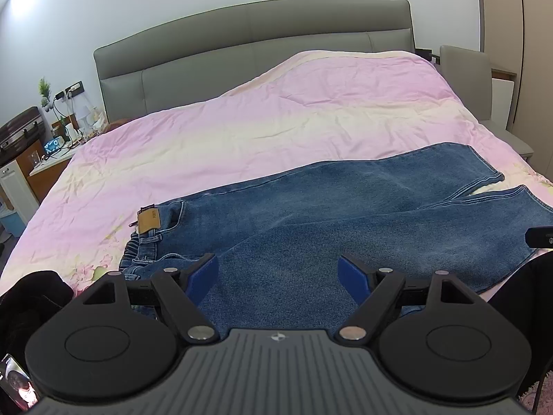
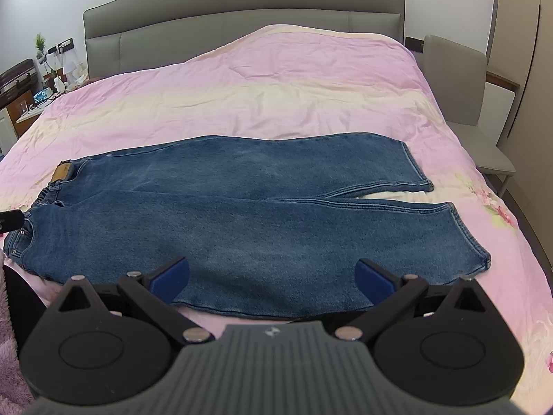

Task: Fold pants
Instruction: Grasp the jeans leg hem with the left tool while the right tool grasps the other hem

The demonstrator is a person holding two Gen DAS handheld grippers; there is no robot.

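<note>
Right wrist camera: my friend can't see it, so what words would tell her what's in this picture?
Blue jeans lie flat across a pink quilt on a bed, waistband to the left, two leg ends to the right, slightly apart. The right gripper hovers open above the jeans' near edge, holding nothing. A grey headboard stands behind.

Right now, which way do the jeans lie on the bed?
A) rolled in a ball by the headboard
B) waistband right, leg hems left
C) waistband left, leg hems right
C: the jeans lie flat, their tan waist patch at the left and both hems at the right.
</note>
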